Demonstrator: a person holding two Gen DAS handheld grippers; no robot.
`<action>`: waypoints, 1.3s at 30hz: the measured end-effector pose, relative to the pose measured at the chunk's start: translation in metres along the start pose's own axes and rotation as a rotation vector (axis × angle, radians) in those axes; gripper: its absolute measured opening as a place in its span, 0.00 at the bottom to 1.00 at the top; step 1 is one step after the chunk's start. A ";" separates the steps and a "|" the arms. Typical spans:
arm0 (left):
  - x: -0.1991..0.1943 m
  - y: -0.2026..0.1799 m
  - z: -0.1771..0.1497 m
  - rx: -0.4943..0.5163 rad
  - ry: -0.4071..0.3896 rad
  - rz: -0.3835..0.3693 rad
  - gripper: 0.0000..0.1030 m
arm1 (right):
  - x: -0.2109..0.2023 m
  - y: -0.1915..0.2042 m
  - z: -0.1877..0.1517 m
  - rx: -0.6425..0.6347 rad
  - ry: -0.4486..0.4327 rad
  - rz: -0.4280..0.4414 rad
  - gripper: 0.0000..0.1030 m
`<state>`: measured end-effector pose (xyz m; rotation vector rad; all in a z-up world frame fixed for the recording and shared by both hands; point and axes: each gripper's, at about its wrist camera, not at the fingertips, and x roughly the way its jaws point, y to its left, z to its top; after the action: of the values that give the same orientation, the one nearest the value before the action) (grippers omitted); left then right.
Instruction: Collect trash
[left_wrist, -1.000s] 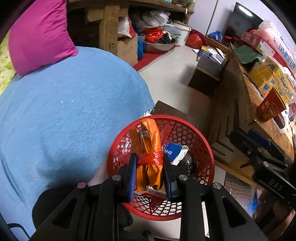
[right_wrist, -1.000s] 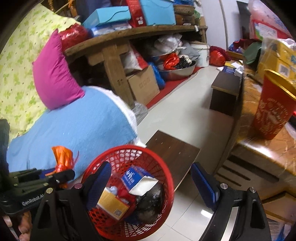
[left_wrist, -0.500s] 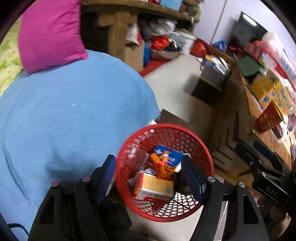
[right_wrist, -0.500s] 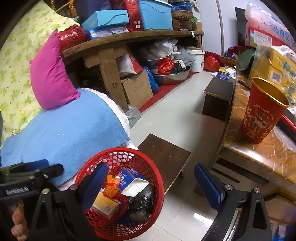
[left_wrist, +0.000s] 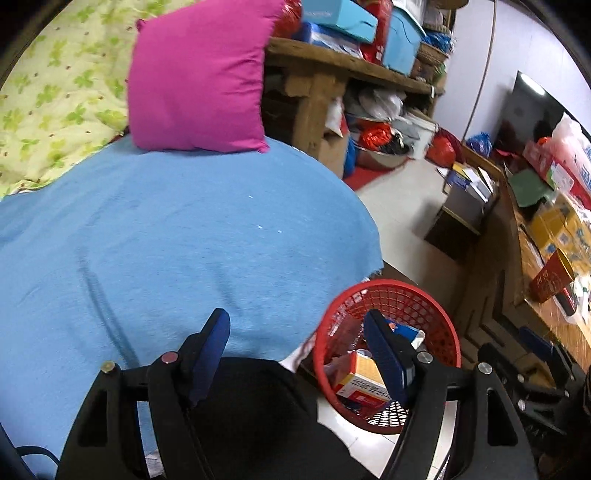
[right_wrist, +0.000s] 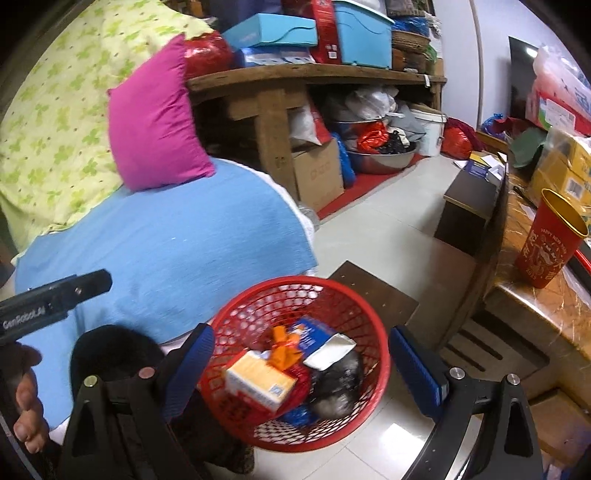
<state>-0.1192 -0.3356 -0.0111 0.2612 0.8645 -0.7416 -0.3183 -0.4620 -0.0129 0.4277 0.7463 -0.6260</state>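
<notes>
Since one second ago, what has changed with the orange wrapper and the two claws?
The left claw let go of the orange wrapper, which now lies in the red basket; its jaws have just opened and it swung aside over the blue blanket. The right claw opened wider, empty. The basket, pink pillow and red cup stayed put.

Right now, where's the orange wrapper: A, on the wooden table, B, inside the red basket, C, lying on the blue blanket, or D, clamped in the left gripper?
B: the orange wrapper lies among boxes inside the red basket; the left gripper is empty.
</notes>
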 end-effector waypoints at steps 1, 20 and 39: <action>-0.004 0.002 -0.001 -0.004 -0.012 0.006 0.73 | -0.003 0.004 -0.002 -0.002 0.000 0.000 0.94; -0.035 0.009 -0.013 -0.017 -0.089 0.019 0.79 | -0.023 0.027 -0.017 -0.051 -0.010 -0.033 0.94; -0.032 0.006 -0.016 0.001 -0.080 0.017 0.82 | -0.021 0.023 -0.017 -0.037 -0.006 -0.059 0.95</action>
<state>-0.1379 -0.3082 0.0029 0.2386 0.7853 -0.7317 -0.3231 -0.4279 -0.0055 0.3707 0.7655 -0.6671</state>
